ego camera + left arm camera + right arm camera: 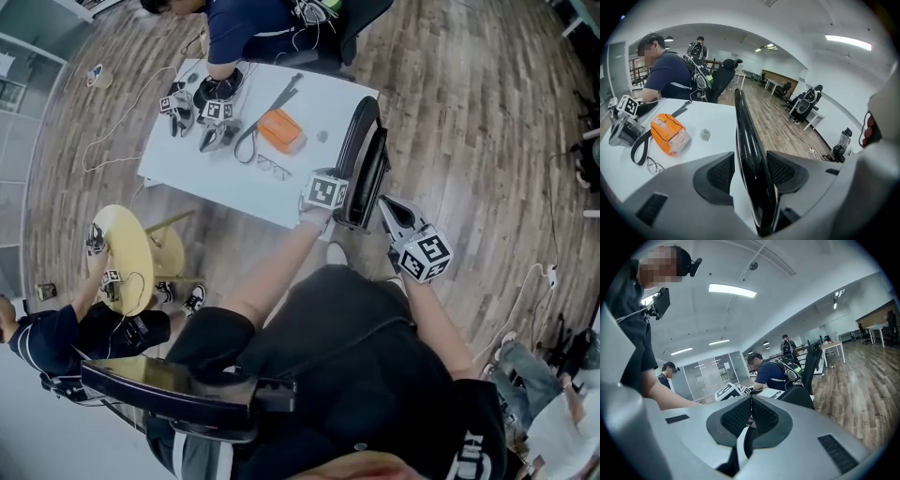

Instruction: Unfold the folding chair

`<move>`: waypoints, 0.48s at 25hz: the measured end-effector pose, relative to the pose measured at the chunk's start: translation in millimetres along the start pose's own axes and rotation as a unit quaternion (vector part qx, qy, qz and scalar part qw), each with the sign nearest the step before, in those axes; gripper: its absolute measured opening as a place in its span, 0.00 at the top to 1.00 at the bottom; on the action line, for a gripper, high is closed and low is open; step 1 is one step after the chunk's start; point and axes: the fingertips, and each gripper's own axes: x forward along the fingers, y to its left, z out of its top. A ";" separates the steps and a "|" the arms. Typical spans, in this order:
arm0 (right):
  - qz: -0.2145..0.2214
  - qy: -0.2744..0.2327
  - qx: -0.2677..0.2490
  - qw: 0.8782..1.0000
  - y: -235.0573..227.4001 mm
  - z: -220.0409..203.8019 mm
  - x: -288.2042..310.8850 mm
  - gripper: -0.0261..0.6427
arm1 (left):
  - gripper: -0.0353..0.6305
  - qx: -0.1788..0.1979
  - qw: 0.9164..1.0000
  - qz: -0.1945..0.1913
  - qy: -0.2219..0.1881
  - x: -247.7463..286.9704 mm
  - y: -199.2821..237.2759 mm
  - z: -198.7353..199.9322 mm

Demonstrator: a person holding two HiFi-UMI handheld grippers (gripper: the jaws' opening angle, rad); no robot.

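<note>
**Office floor, folded chair: left jaws astride the edge**

Wood-plank floor point(469, 122) runs round a white tabletop point(187, 159) that carries an orange pouch point(279, 129) and a pair of glasses point(272, 167). The folding chair point(361, 159) stands folded and upright just beside the tabletop's near corner.

The left hand-held gripper point(339, 204) has its jaws wide apart astride the chair's thin black upper edge. One pad sits close against the panel and the other shows a gap, so nothing is clamped yet. The right hand-held gripper point(386, 204), jaws pressed together and empty, hovers just beside the chair's other side.

The step in hand looks like taking hold. To do it well, the left pads should slide deeper over the edge before closing, so the glossy panel cannot slip out. The right one would need to open and take the seat panel. Then spread the two parts slowly, keeping the legs planted so the chair neither skids nor knocks the tabletop.
</note>
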 end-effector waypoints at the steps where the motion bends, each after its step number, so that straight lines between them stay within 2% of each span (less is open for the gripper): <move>1: -0.003 0.002 0.002 1.000 -2.4 -1.3 -1.8 0.95 | 0.65 -0.003 1.000 -0.004 0.002 1.2 -1.5 0.8; 3: -0.009 0.006 0.003 1.000 -6.4 -3.5 -5.0 0.95 | 0.75 -0.010 1.000 -0.008 0.002 2.0 -3.7 2.4; 7: -0.023 0.013 0.009 1.000 -15.6 -11.6 -13.4 0.95 | 0.77 -0.029 1.000 -0.004 0.002 1.4 -1.9 -0.3; 12: -0.068 0.035 0.023 0.997 -41.1 -29.4 -23.5 0.95 | 0.78 -0.039 0.999 0.002 0.006 1.7 -3.9 -0.7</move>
